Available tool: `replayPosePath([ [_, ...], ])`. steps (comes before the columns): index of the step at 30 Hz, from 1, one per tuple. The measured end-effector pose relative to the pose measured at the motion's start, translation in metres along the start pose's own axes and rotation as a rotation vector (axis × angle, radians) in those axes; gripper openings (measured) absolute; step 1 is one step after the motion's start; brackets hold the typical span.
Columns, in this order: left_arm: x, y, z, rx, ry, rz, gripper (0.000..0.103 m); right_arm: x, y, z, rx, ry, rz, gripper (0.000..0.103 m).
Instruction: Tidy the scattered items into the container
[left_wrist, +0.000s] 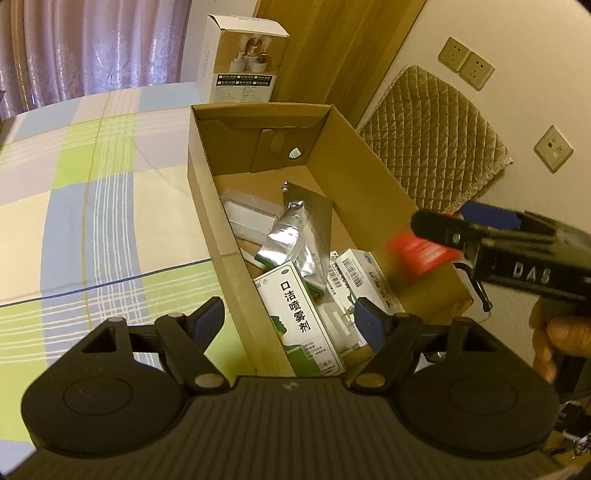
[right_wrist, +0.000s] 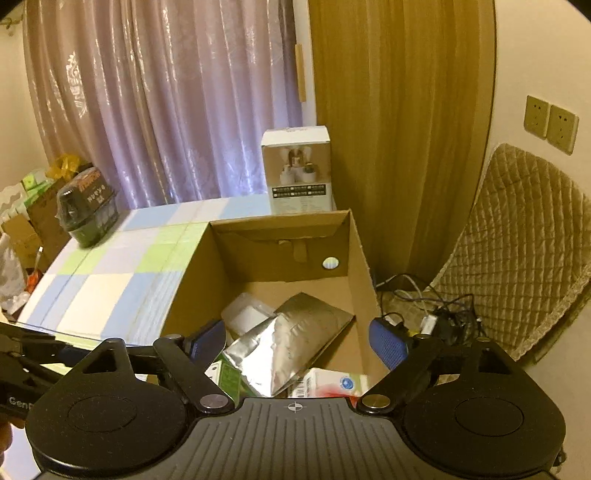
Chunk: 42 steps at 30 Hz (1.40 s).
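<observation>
An open cardboard box stands on a checked bedsheet. Inside lie a silver foil pouch, a white-and-green medicine carton, a barcoded white carton and a clear plastic case. My left gripper is open, its fingers astride the box's near left wall. My right gripper hangs over the box's right side, held by a hand. A blurred red item is loose just below its fingers. In the right wrist view that gripper is open above the pouch, with nothing gripped.
A tall white product box stands behind the cardboard box. A dark wrapped bottle pack sits on the bed's far left corner. To the right are a quilted chair pad, tangled cables on the floor, and wall sockets.
</observation>
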<state>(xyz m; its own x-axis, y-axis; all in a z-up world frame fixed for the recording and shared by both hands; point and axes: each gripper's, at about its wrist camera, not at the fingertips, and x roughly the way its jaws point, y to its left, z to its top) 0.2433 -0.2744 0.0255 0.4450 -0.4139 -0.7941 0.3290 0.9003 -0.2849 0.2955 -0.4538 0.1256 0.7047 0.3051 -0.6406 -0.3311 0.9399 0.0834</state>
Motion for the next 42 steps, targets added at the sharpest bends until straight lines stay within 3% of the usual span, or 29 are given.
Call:
replayPosePath([
  [11, -0.003, 0.001, -0.009, 0.006, 0.012, 0.005, 0.078, -0.018, -0.013, -0.007, 0.053, -0.004, -0.033, 0.09],
  [24, -0.025, -0.02, -0.024, 0.038, -0.02, 0.058, 0.102, -0.052, -0.012, -0.022, 0.075, 0.008, -0.04, 0.09],
  [42, -0.066, -0.057, -0.056, -0.032, -0.044, 0.114, 0.102, -0.109, -0.006, -0.041, 0.063, 0.018, -0.032, 0.09],
])
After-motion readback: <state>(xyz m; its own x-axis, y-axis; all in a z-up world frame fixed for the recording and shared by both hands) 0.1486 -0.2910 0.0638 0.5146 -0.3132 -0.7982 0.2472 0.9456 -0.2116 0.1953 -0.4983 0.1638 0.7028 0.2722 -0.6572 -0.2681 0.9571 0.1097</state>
